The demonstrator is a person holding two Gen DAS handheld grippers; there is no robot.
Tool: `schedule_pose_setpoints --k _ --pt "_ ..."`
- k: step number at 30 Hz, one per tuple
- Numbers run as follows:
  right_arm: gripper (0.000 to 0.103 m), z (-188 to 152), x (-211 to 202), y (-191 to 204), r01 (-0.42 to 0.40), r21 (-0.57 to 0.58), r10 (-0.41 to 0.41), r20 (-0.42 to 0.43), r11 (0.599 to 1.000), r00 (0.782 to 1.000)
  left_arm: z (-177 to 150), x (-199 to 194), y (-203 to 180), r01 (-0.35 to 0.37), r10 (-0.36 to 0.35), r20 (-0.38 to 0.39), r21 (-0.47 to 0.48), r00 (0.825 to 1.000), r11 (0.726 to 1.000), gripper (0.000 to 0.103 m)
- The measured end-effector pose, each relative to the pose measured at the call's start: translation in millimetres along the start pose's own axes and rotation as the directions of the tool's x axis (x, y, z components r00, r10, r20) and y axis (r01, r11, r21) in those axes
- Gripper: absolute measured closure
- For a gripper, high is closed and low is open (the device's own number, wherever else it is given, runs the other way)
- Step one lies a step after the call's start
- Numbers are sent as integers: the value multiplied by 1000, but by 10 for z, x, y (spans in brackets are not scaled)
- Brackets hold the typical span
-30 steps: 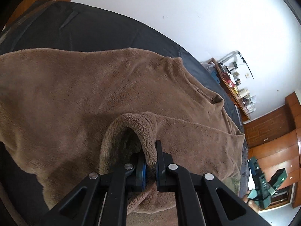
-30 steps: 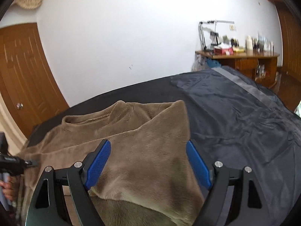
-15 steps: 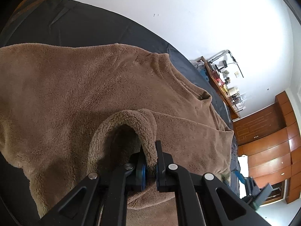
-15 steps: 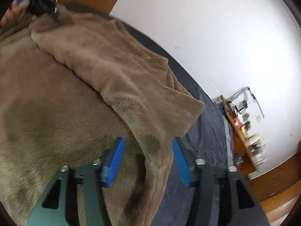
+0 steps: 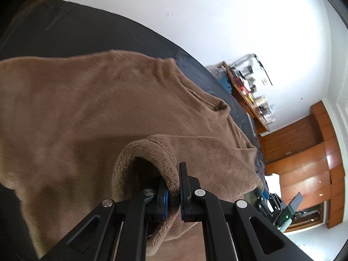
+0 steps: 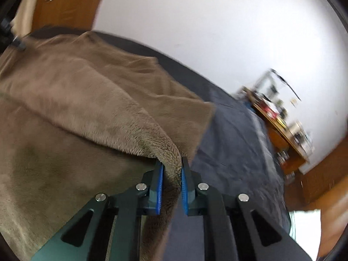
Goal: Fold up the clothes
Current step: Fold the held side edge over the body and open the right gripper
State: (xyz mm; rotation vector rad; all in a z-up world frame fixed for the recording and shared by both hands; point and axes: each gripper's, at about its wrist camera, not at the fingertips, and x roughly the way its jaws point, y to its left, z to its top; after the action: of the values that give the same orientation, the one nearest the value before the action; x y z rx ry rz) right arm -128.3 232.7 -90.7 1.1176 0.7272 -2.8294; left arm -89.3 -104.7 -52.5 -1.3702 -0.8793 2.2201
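Left wrist view: left gripper [image 5: 173, 192] jaws clenched on the brown fleece top's [image 5: 91, 117] cuff; right gripper [image 6: 171, 187] jaws pinch its hem edge. Top lies spread on the dark bed [image 6: 235, 143], collar on its far side. Risk: thick pile slips out, fold skews. No containers visible.

White wall [image 5: 217, 17] behind; dark bedcover [image 6: 235, 143] over the surface; cluttered wooden desk [image 5: 250, 100] at far side; wood-panelled cabinets [image 5: 304, 152], possibly a wardrobe; brown door [image 6: 65, 2]; bright daylight.
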Motion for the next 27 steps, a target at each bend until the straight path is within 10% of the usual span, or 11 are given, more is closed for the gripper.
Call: schedule_pose_setpoints --k 7,12,19,27 --pt "78 -334 14 -365 -60 200 68 -34 978 997 -67 290 -130 57 -55 -96 14 994 998 97" --pt "23 -394 -157 -517 -65 277 62 19 959 998 -25 278 46 45 -48 -87 -41 995 998 97" --pt "23 -47 -447 -510 -109 311 69 137 944 988 -48 199 43 76 -79 -76 -47 994 996 97" --pt "23 273 -147 46 -203 226 195 60 953 979 -40 -189 -34 79 -79 -19 -10 997 997 97"
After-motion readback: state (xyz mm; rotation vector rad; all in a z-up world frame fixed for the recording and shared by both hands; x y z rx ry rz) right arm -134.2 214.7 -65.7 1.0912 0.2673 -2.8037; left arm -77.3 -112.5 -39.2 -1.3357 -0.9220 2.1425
